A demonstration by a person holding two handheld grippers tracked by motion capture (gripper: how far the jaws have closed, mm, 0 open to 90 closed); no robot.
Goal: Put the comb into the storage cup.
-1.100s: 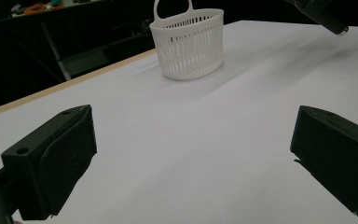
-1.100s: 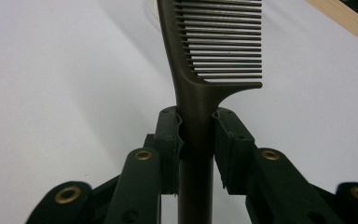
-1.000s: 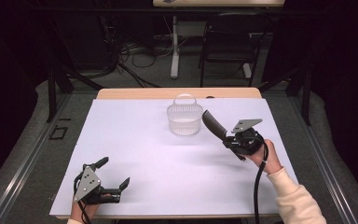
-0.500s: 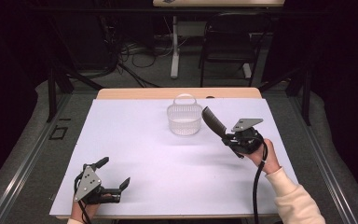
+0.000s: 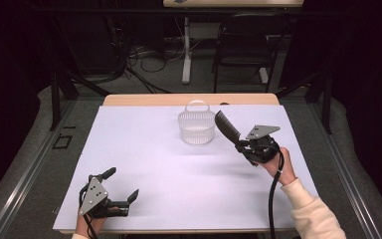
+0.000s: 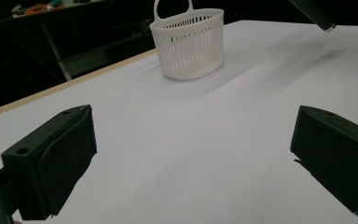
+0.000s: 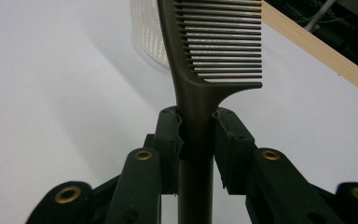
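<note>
A dark brown comb (image 7: 205, 60) is clamped by its handle between the jaws of my right gripper (image 7: 198, 135), its teeth end raised. In the high view that comb (image 5: 227, 126) slants up and left from the right gripper (image 5: 242, 146), its tip just right of a small white slatted basket (image 5: 196, 125) with an upright handle. My left gripper (image 5: 122, 188) rests at the table's near left, open with nothing between its jaws. In the left gripper view the basket (image 6: 189, 41) stands ahead on the white sheet, and the comb's tip (image 6: 313, 13) shows at top right.
A white sheet (image 5: 159, 164) covers most of the wooden table (image 5: 144, 99). Behind the table stand dark chairs, table legs and cables on the floor (image 5: 144, 55). A black cable (image 5: 273, 194) hangs from the right gripper along the person's sleeve.
</note>
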